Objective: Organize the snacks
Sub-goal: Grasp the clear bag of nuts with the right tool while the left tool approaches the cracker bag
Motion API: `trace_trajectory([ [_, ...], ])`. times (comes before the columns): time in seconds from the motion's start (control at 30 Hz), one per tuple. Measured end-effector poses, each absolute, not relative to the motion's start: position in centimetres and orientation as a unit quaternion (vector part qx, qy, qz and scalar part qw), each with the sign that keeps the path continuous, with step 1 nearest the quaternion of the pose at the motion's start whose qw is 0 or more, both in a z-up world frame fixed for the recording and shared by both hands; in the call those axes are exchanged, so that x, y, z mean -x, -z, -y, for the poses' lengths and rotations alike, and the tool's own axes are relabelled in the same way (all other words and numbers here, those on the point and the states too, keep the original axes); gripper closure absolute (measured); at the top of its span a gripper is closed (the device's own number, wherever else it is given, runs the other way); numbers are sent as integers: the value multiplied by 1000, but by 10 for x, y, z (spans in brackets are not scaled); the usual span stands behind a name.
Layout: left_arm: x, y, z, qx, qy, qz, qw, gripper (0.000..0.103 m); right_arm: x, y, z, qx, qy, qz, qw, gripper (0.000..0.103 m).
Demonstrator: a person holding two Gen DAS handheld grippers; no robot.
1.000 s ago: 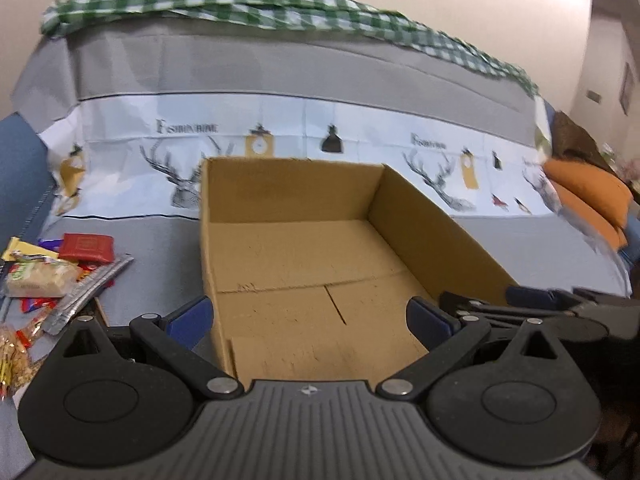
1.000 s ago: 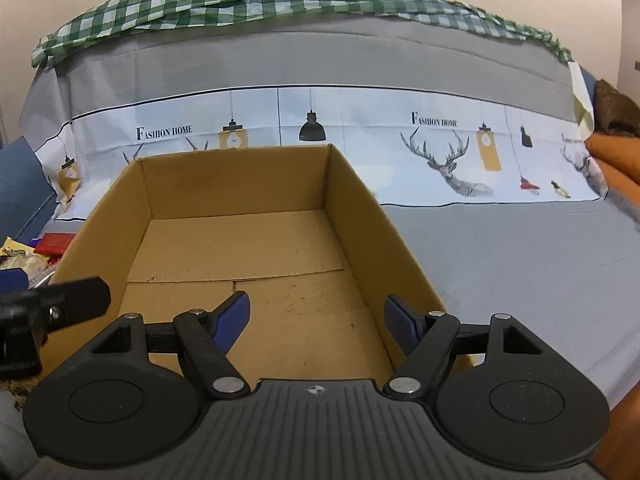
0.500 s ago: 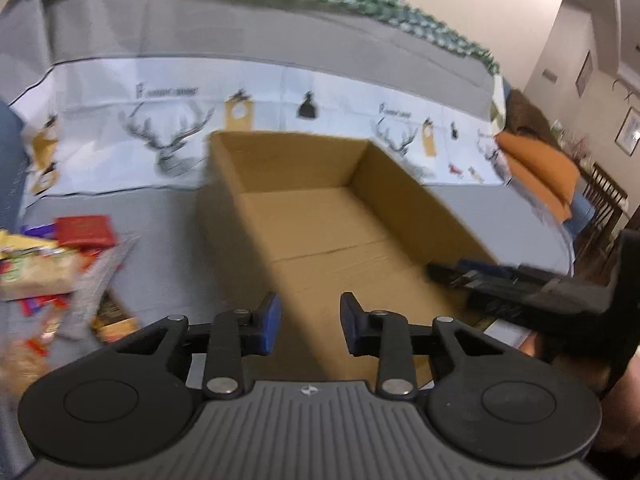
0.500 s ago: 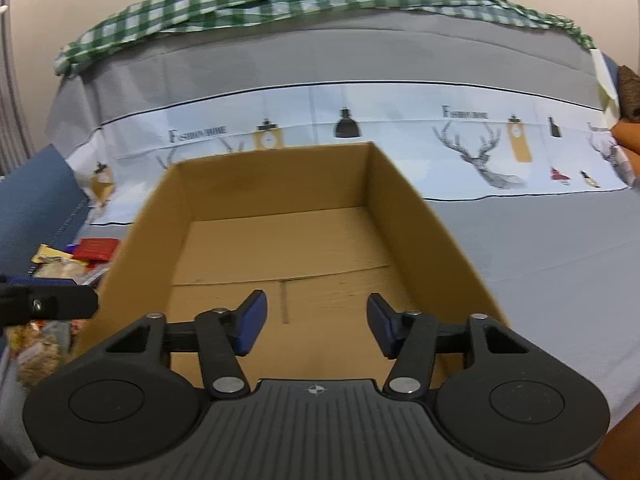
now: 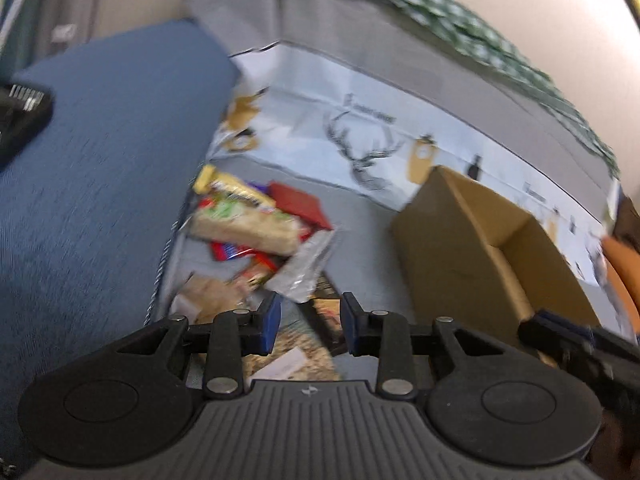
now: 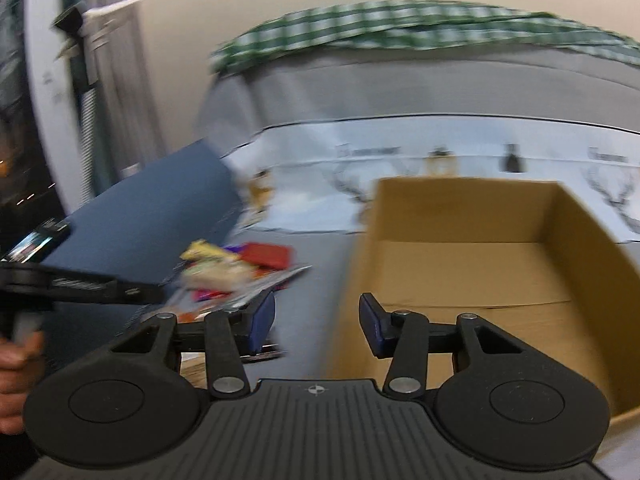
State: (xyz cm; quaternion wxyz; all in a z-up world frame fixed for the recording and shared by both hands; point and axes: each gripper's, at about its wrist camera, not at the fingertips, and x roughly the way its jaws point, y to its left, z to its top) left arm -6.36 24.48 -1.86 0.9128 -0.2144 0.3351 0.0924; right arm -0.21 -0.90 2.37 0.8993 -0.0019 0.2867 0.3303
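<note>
Just ahead of the left gripper [image 5: 310, 322] and slightly to its left lies the heap of snacks [image 5: 256, 240] — the nearest wrappers sit right under the narrow gap between its blue pads, which hold nothing. A long silver packet [image 5: 306, 266] points its near end toward that gap, with its long axis slanting up and to the right, so it looks the likeliest first pick; behind it a pale oblong bag [image 5: 244, 226] lies crosswise, and a red pack [image 5: 298, 202] sits at the back. Of the two, this gripper is plainly the nearer. The right gripper [image 6: 318, 326] is closing with nothing between its jaws — it straddles the near left wall of the empty cardboard box [image 6: 460, 268], with the heap off to its left. Everything rests on a grey cloth [image 5: 360, 216] printed with deer heads, which rises behind into a green checked cover [image 6: 400, 24]. A blue cushion [image 5: 100, 168] borders the heap on its left, and a beige wall stands behind.
</note>
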Motion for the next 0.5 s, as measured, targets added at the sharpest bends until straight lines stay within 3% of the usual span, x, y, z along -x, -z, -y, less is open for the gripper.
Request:
trace_trajectory([
  [0.13,61,18,-248,208,-112,-340,910,66,19,-14,-28,20,-379,-285,880,53],
  [0.23,58,21,-247,201,-125,-352,905,57,24,6,-53,45,-399,-303,864,41],
  [0.27,56,23,-248,200,-132,-359,902,48,22,13,-58,54,-400,-313,860,36],
  [0.5,36,36,-242,151,-156,-414,884,38,13,50,-89,89,-412,-350,837,9],
])
